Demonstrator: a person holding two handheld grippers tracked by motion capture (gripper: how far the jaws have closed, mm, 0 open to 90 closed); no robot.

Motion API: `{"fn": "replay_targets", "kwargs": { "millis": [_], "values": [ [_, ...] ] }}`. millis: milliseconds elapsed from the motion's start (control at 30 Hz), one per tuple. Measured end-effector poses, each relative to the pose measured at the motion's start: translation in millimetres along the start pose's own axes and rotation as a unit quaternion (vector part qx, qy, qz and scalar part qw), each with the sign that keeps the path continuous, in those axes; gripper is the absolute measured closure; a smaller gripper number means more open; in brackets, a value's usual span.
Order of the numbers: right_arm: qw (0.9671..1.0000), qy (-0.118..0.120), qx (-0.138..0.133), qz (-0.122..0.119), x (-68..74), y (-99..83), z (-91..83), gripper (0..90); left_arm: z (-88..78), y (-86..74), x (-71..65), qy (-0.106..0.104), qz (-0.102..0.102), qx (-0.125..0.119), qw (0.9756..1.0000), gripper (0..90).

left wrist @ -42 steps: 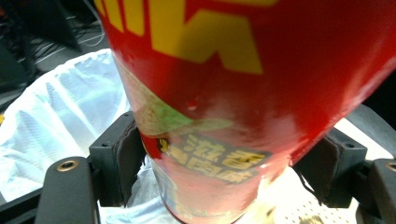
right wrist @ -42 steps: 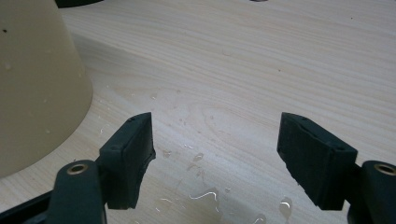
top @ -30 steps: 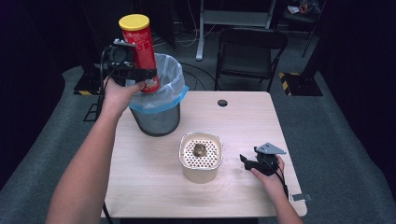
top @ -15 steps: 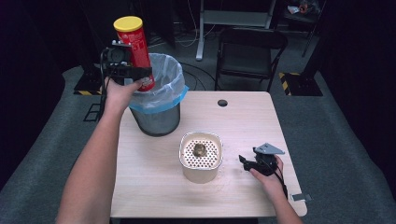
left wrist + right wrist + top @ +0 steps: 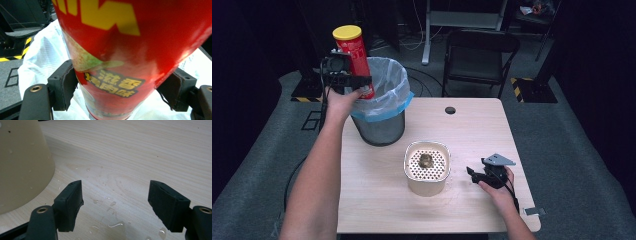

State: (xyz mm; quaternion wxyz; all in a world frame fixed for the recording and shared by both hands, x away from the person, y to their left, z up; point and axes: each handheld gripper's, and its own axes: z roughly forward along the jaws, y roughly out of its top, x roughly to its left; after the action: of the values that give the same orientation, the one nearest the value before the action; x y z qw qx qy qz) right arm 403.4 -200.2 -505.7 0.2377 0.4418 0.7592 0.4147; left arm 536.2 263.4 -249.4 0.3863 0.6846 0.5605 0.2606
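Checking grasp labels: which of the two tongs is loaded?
The left tongs, clamped on the red chip can over the lined bin. The right tongs stand open over wet table.

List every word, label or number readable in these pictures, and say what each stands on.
"滋香烤肉味": yellow characters on a dark band low on the red canister, seen in the left gripper view.
Large yellow letters higher on the canister: cut off by the frame, not readable.
In the high view the canister's print is too small to read.
Beige colander, bin, table: no text visible.
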Motion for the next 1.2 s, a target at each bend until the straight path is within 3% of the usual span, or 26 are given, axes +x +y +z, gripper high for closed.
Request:
{"fn": "replay_targets", "kwargs": {
  "millis": [333, 433, 567, 700, 767, 867, 1033, 1133, 1200],
  "values": [
    [1.0000, 0.003, 0.003, -0.004, 1.1, 0.1, 0.3, 27.4, 6.8, -1.6, -4.7, -0.003, 0.009, 0.019, 0.9998, 22.9],
    [1.0000, 0.001, 0.000, -0.001, 1.0, 0.3, 0.4, 27.4, 5.9, -1.5, -4.2, 0.001, -0.002, 0.016, 0.9999, 12.7],
    [1.0000, 0.004, 0.001, -0.003, 0.4, 0.2, -0.5, 27.4, 0.5, -3.5, 2.6, 0.002, -0.007, 0.010, 0.9999, 11.5],
    [1.0000, 0.004, 0.001, -0.001, 0.9, 0.4, -0.1, 27.4, -7.3, -8.2, 9.8, -0.010, -0.009, 0.002, 0.9999, 13.2],
    [1.0000, 0.003, 0.001, 0.000, 1.2, 0.5, -0.1, 27.4, -12.1, -11.8, 12.3, -0.030, 0.000, 0.004, 0.9995, 14.3],
    [1.0000, 0.003, 0.000, -0.004, 0.9, 0.7, -0.3, 27.4, -16.8, -15.3, 10.8, -0.032, 0.019, 0.009, 0.9993, 16.1],
    [1.0000, 0.002, 0.000, -0.002, 1.1, 0.5, -0.2, 27.4, -24.1, -20.0, 8.2, -0.045, 0.027, 0.004, 0.9986, 24.3],
    [1.0000, -0.001, 0.000, -0.003, 2.0, 0.6, 0.0, 27.5, -31.4, -24.0, 3.0, -0.065, 0.050, 0.012, 0.9966, 32.3],
    [1.0000, 0.000, 0.000, -0.002, 1.7, 0.6, 0.1, 27.4, -35.4, -26.6, -0.3, -0.063, 0.060, 0.012, 0.9962, 33.9]
  ]
}}
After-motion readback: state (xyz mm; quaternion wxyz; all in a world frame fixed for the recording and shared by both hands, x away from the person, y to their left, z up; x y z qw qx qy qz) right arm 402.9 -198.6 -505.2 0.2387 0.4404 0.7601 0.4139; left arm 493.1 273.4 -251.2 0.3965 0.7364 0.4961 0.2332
